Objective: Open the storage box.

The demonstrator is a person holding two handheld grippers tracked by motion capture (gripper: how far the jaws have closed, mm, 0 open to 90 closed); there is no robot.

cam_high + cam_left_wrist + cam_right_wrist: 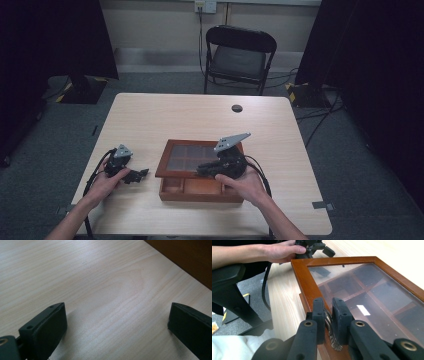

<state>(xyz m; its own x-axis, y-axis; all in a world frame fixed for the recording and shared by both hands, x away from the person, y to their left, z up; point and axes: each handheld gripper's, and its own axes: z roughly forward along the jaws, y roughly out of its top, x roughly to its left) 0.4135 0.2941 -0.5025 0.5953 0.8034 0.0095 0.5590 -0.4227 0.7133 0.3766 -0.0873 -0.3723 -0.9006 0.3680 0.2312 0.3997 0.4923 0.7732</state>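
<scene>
Right gripper (327,315) clenches the lid's metal handle (331,331) at six o'clock to lift the lid (307,282); left gripper (117,327) rests released.

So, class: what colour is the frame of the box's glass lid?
Reddish-brown wood; the lid frame shows best in the right gripper view.

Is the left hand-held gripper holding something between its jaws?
No, the left hand-held gripper is open, with bare table between its jaws.

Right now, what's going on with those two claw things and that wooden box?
Right gripper shut on the lid's metal handle, glass lid lifted off the wooden box. Left gripper open, resting on table. Nothing in the way.
</scene>
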